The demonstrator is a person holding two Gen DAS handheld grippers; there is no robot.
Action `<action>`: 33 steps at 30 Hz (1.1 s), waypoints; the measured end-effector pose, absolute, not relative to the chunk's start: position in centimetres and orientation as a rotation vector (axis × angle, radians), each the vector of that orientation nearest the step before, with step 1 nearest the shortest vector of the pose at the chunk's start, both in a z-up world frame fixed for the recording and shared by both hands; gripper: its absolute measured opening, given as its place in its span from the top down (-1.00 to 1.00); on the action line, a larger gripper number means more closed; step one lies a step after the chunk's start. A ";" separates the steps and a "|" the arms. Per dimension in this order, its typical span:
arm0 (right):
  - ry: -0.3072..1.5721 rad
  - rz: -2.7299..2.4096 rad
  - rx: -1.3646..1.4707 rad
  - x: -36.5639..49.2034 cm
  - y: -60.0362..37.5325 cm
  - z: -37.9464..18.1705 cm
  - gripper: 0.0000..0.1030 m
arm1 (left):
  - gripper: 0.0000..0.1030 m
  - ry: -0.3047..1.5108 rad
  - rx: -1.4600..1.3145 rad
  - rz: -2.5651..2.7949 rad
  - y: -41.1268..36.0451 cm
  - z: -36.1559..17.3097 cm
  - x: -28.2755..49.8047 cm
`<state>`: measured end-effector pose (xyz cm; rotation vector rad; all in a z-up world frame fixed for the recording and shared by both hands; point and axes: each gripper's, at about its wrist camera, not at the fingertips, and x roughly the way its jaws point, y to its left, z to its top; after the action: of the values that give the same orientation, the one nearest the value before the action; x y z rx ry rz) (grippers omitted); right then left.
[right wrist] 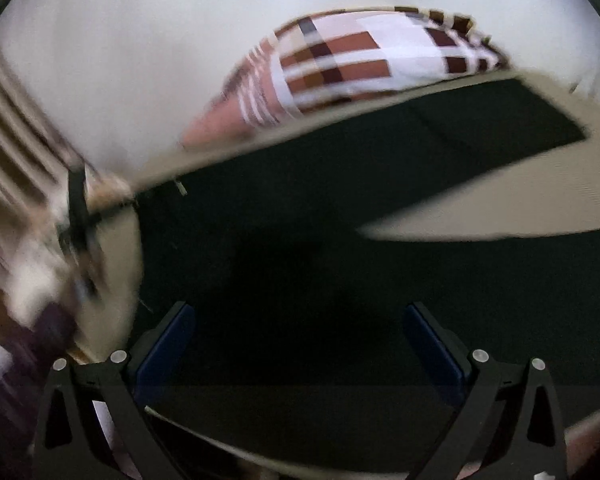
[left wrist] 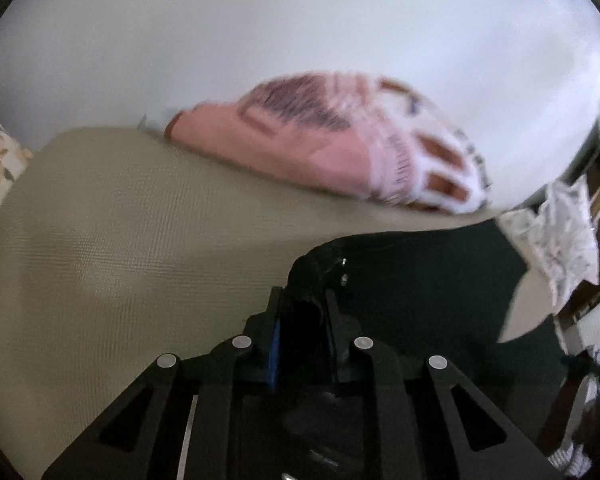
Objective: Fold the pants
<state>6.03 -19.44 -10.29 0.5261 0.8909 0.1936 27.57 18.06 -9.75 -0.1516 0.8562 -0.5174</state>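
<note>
In my left wrist view the left claw (left wrist: 300, 300) is clamped on a raised fold of the dark pants (left wrist: 420, 280), which lie on the beige bed (left wrist: 120, 240). Only my right wrist view shows the right claw (right wrist: 300, 320) standing apart above the pants (right wrist: 300, 240), and the checked pillow (right wrist: 360, 60) sharply.

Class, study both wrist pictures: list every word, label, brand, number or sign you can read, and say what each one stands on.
None can be read.
Pink patterned cloth: dark marks only, blurred, no letters.
Dark pants: plain, no label showing.
Beige bed cover: plain weave.
Left gripper and right gripper: no markings.
</note>
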 end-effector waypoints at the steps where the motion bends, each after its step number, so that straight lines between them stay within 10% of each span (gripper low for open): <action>1: 0.891 0.255 0.610 8.2 -20.2 -10.3 -0.86 | 0.66 0.832 -0.153 -0.527 18.0 -9.2 26.3; 5: 0.927 0.377 0.808 15.7 -21.6 -11.3 -0.27 | 0.66 0.770 -0.175 -0.558 17.3 -7.3 21.1; 15: 1.070 0.259 1.079 27.4 -24.8 -18.3 -0.27 | 0.65 0.792 -0.219 -0.569 16.1 -7.2 14.2; 16: 1.081 0.274 1.067 27.9 -24.5 -18.8 -0.04 | 0.65 0.800 -0.223 -0.569 16.0 -7.3 14.0; 17: 1.095 0.271 1.031 28.2 -24.2 -19.0 0.69 | 0.65 0.813 -0.229 -0.560 16.0 -7.4 13.7; 18: 1.109 0.247 0.987 28.1 -23.9 -19.0 0.86 | 0.65 0.823 -0.236 -0.554 16.0 -7.6 13.6; 33: 1.133 0.289 0.920 3.3 -19.2 -20.0 0.88 | 0.63 0.994 -0.243 -0.407 20.8 -10.0 5.3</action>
<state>3.27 -19.24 -20.02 0.9203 1.1325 0.2889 5.34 20.77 -9.97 -0.2433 0.9942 -0.4066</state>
